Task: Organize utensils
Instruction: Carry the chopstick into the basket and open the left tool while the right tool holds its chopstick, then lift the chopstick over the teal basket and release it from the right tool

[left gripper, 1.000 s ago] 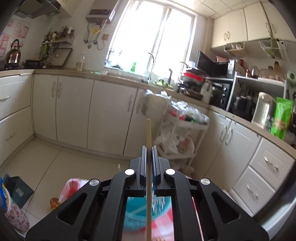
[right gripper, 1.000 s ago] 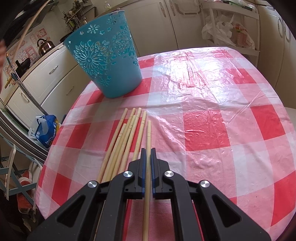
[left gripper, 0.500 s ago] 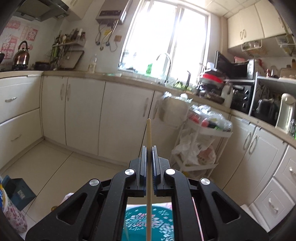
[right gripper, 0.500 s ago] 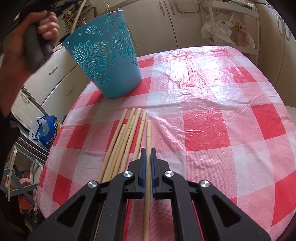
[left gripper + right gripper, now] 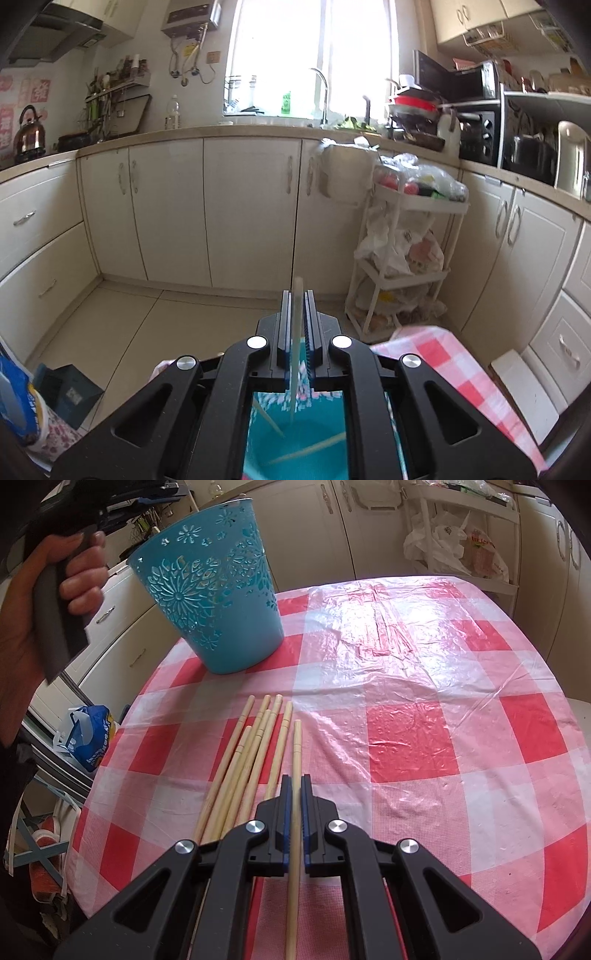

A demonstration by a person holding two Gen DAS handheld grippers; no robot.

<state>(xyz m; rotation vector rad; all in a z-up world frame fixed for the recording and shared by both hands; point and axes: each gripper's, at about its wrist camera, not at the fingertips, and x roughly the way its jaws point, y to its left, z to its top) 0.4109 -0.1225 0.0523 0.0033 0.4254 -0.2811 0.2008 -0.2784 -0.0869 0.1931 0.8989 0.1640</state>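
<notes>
Lowering chopstick into teal basket: keep your left gripper pinched, release only once tip is inside. Right gripper clamps another chopstick on surface.

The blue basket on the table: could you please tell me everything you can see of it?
The blue basket looks like moulded turquoise plastic, tapering towards its base, with cut-out flower patterns through the upper wall and a plain band below. It stands upright, open-topped, at the far left of the checked tablecloth, apart from the loose chopsticks. The left wrist view looks into it: chopsticks lie inside, and the left gripper holds another above it.
</notes>
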